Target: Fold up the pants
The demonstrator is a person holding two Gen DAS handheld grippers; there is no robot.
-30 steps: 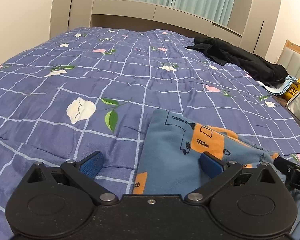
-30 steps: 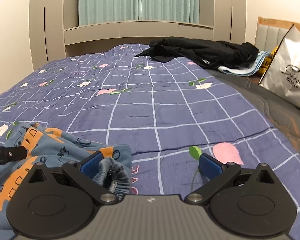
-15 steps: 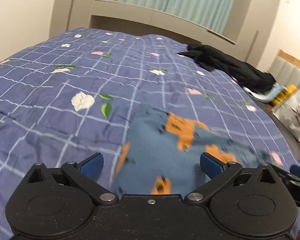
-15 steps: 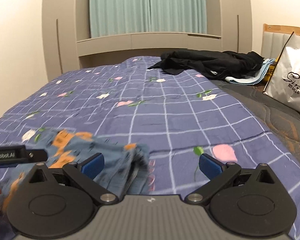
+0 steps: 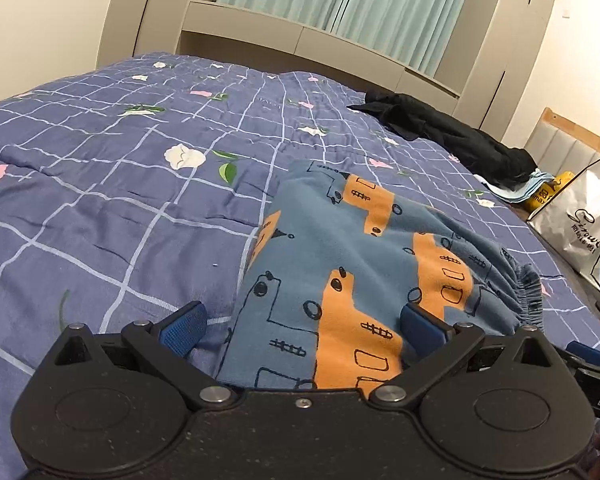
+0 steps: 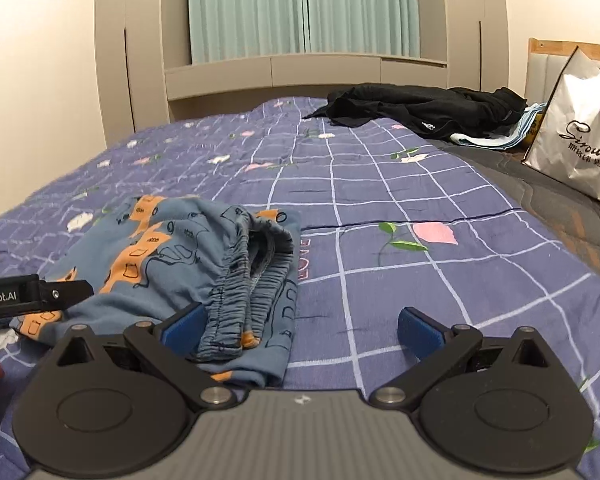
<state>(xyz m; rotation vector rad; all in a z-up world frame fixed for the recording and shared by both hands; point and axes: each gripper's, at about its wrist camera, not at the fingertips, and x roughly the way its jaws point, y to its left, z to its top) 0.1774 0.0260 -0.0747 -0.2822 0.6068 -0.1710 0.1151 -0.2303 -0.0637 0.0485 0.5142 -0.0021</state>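
Blue pants with an orange cartoon print lie in a folded bundle on the blue checked bedspread. In the right wrist view the pants show their elastic waistband bunched toward me. My left gripper is open, its fingers wide apart over the near edge of the pants. My right gripper is open and empty, its left finger beside the waistband and its right finger over bare bedspread. The left gripper's tip shows at the left of the right wrist view.
A heap of black clothing lies at the far right of the bed, also in the left wrist view. A white shopping bag stands by the headboard at the right. Wardrobe and green curtains rise beyond the bed.
Both grippers have lifted and drawn back from the pants. The pants now lie in a looser, larger bundle with the waistband exposed. Both grippers stay open.
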